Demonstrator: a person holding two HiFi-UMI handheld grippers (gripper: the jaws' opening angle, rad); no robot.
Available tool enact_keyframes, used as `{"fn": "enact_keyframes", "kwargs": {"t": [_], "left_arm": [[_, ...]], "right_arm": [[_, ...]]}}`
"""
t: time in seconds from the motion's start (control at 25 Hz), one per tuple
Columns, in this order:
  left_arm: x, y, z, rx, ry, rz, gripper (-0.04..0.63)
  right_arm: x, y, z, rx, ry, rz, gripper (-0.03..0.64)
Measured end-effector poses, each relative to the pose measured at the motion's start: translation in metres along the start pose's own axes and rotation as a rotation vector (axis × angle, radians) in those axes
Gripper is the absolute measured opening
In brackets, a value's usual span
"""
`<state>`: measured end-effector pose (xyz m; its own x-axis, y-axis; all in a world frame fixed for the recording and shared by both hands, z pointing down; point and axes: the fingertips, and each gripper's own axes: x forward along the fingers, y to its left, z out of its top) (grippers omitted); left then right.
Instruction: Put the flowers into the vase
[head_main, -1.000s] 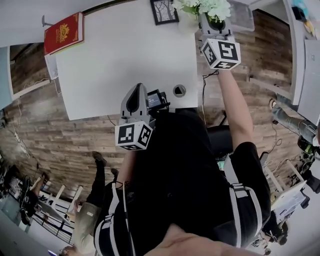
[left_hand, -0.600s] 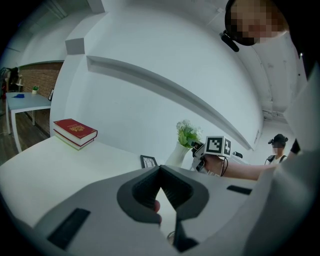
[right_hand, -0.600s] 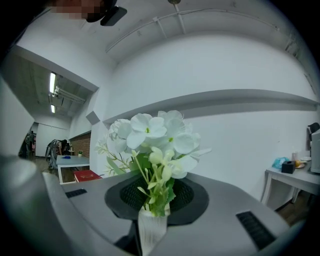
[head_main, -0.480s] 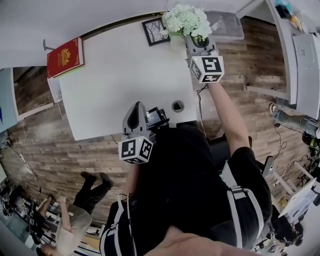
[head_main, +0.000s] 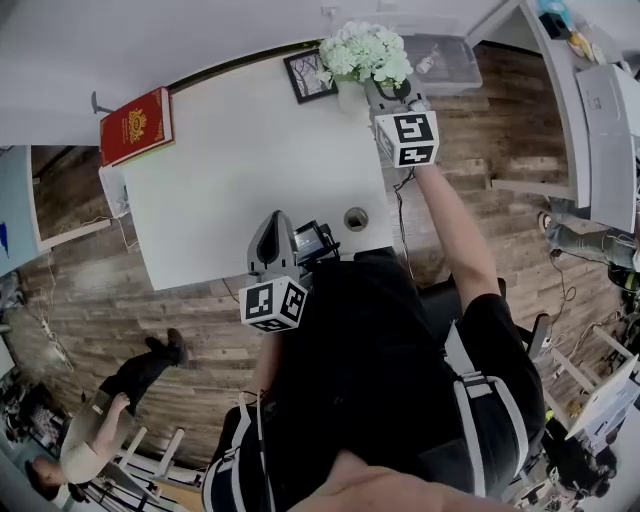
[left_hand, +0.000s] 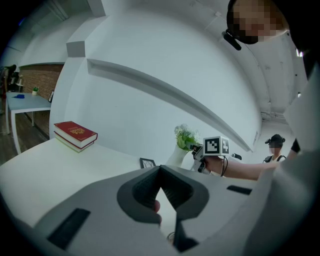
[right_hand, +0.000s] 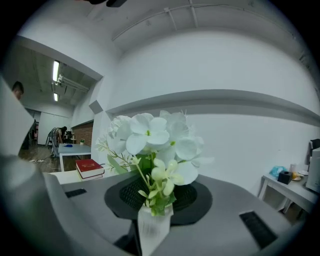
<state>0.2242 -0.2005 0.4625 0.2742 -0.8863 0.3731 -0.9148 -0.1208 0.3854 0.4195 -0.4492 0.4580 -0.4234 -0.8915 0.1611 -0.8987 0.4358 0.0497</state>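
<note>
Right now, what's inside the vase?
White flowers on green stems stand in the vase and rise out of its mouth. Its white wall covers the lower stems, so whether water or anything else is inside cannot be seen.

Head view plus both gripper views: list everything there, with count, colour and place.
table: one, white, centre.
book: at least one, red, table's far-left corner.
frame: one, black, left of the vase.
vase: one, white, table's far edge.
flowers: one bunch, white and green, in the vase.
grommet: one, grey, table's near edge.
bystander: one, light top, head view's lower left.
left gripper: grey, fingers together, empty, above the near edge.
right gripper: grey, closed on the flower stems.
</note>
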Motion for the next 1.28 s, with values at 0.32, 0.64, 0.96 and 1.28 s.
{"fn": "enact_keyframes", "kwargs": {"t": [0.32, 0.64, 0.96, 1.28], "left_arm": [[-0.006, 0.002, 0.001, -0.003, -0.012, -0.016, 0.048], [-0.006, 0.006, 0.001, 0.000, -0.017, -0.048, 0.048], [-0.010, 0.014, 0.001, -0.013, -0.017, -0.066, 0.048], [-0.002, 0.027, -0.009, -0.038, 0.033, -0.129, 0.048]], "right_arm": [[-0.005, 0.008, -0.004, 0.045, 0.089, 0.097, 0.165], [-0.022, 0.016, -0.012, 0.041, 0.196, 0.184, 0.236], [-0.059, 0.021, -0.015, 0.064, 0.244, 0.184, 0.235], [-0.162, 0.072, -0.037, 0.145, 0.229, 0.130, 0.233]]}}
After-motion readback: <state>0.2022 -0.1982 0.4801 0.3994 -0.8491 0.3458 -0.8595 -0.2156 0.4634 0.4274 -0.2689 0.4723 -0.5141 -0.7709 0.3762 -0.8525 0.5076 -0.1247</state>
